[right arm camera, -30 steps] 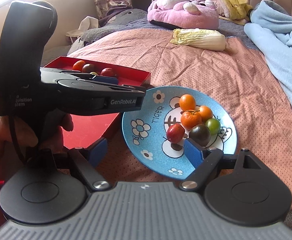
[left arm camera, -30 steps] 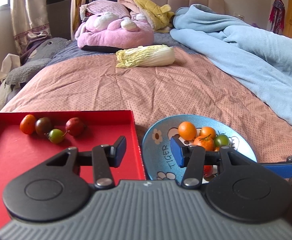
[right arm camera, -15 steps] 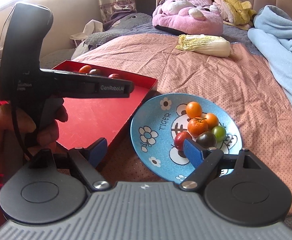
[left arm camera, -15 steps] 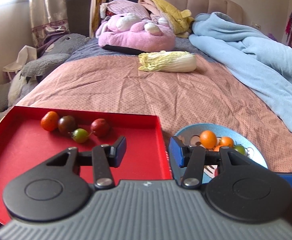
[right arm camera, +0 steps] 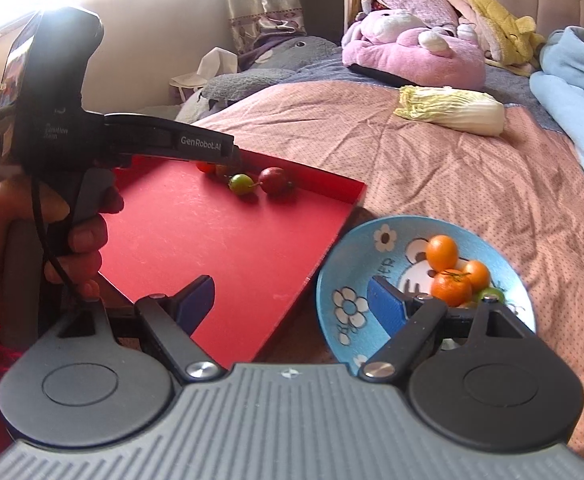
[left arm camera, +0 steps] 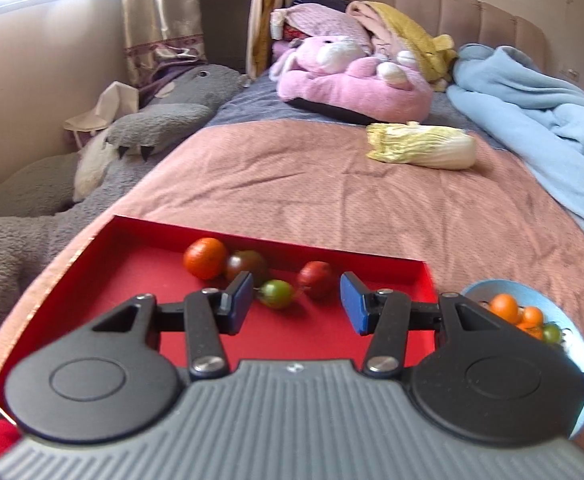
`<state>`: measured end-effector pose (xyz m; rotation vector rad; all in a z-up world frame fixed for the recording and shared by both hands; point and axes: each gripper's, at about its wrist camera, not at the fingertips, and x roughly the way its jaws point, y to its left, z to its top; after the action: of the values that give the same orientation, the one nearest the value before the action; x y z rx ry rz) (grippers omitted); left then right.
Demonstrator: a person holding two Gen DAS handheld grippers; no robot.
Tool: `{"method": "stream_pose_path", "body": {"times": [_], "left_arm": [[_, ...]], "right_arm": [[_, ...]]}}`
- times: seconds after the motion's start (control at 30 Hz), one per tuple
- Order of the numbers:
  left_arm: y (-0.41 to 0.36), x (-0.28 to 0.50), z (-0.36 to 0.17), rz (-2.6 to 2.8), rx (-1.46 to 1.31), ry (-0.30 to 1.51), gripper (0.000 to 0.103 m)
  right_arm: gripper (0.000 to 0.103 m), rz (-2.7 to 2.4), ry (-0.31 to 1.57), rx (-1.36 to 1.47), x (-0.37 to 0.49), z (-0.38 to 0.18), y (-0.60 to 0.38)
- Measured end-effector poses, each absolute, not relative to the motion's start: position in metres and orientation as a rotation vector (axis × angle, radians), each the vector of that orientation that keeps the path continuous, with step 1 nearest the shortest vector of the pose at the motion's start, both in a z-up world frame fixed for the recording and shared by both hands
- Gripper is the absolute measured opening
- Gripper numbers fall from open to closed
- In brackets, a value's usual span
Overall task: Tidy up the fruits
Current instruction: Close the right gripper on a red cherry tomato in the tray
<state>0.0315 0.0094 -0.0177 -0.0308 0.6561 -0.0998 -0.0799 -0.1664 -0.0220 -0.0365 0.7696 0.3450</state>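
Observation:
A red tray (left arm camera: 139,280) lies on the bed with an orange-red tomato (left arm camera: 205,258), a dark tomato (left arm camera: 247,264), a green tomato (left arm camera: 276,293) and a red tomato (left arm camera: 316,279) at its far side. My left gripper (left arm camera: 295,302) is open and empty, hovering over the tray just short of the green and red tomatoes. A blue plate (right arm camera: 356,280) to the right of the tray holds oranges (right arm camera: 443,253) and a green tomato (right arm camera: 492,294). My right gripper (right arm camera: 289,304) is open and empty above the gap between tray (right arm camera: 219,240) and plate.
A napa cabbage (left arm camera: 422,146) lies farther up the pink bedspread. A pink plush (left arm camera: 352,80) and a grey plush (left arm camera: 163,120) sit at the head and left side. A blue blanket (left arm camera: 552,120) covers the right side.
My left gripper has swung left from above the plate to over the red tray, and its jaws have opened wider. My right gripper has shifted left, so the plate now sits to its right.

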Motion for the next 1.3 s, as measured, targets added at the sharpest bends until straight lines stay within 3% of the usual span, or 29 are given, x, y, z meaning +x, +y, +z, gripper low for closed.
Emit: {"method": "stream_pose_path", "body": {"times": [0.57,0.73,1.0,1.3], "left_arm": [[0.061,0.067,-0.006,-0.026,0.023,0.650,0.051],[0.090,0.080,-0.007,0.037,-0.047,0.665,0.051],[0.089,0.087,-0.020,0.013,-0.084,0.722,0.051],[0.101,0.097,-0.030,0.083,-0.154,0.772,0.051]], "right_arm": [[0.084,0.416,0.749,-0.043,-0.030,-0.021,-0.120],[0.071,0.418,0.753,-0.055,0.001,-0.028,-0.105],[0.058,0.356,0.802,-0.011,0.056,-0.056,-0.097],[0.057,0.252,0.835,0.211,0.100,-0.081,-0.102]]}}
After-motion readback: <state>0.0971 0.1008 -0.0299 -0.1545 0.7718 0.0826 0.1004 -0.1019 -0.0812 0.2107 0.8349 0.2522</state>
